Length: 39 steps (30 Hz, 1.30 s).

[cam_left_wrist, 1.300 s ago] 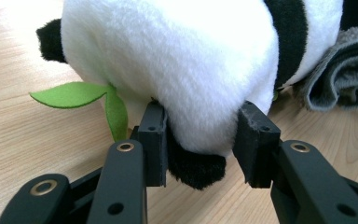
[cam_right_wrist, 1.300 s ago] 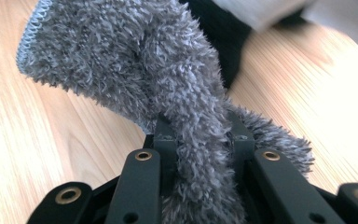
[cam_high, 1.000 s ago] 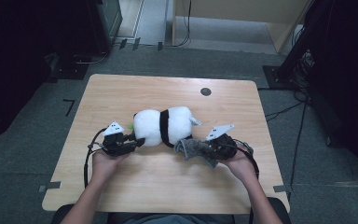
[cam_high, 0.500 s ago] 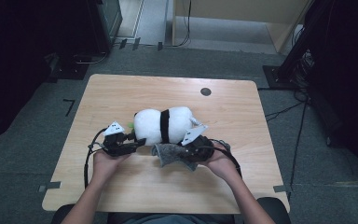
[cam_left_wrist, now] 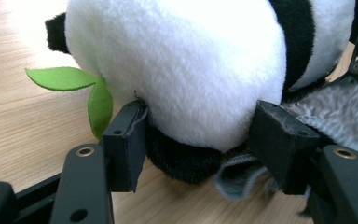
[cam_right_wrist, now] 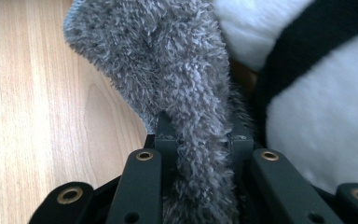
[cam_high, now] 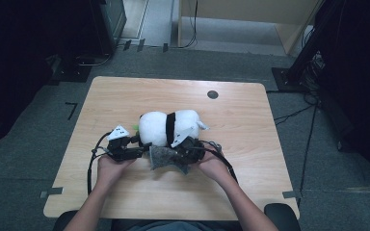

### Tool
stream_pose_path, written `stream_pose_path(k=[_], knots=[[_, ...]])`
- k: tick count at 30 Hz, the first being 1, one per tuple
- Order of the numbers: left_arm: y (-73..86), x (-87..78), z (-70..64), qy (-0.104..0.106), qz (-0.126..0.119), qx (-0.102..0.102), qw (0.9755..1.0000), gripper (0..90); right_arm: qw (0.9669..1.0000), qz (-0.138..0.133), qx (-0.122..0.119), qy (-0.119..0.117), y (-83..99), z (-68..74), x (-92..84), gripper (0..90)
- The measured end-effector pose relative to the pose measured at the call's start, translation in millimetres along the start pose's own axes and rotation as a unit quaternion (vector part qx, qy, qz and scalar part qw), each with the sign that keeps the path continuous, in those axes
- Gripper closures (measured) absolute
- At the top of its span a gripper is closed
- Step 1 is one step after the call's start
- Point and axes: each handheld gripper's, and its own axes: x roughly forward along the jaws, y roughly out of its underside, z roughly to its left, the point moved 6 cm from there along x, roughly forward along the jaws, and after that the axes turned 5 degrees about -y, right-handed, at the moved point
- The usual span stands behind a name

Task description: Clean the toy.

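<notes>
Right gripper view shows the right gripper [cam_right_wrist: 198,140] clamped on a fuzzy grey sock [cam_right_wrist: 168,65], the plush panda [cam_right_wrist: 321,116] touching just beside it. Across the panda's body, whose long axis runs along the table [cam_high: 270,144], the left gripper [cam_left_wrist: 198,140] stands open, jaws straddling the panda's black foot [cam_left_wrist: 182,161] at the near end.
</notes>
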Motion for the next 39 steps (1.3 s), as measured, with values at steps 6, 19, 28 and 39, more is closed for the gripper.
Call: stream_pose_path(k=[6, 19, 28, 39], knots=[[-0.2, 0.3, 0.1, 0.002, -0.001, -0.001, 1.0000, 37.2, 0.9998, -0.007, 0.015, 0.014, 14.1, -5.5, -17.4, 73.3], [-0.4, -1.8, 0.0, -0.004, 0.004, 0.003, 1.0000, 51.6, 0.9967, -0.018, 0.058, 0.055, 59.6, -24.6, -63.0, 72.8], [-0.3, -2.1, -0.1, -0.003, 0.004, 0.004, 1.0000, 52.6, 0.9883, -0.045, 0.108, 0.098, 82.4, -47.4, -94.7, 72.7], [-0.3, -2.1, -0.9, -0.003, 0.004, 0.005, 1.0000, 52.3, 0.9718, -0.052, 0.166, 0.159, 88.2, -76.0, -104.6, 72.4]])
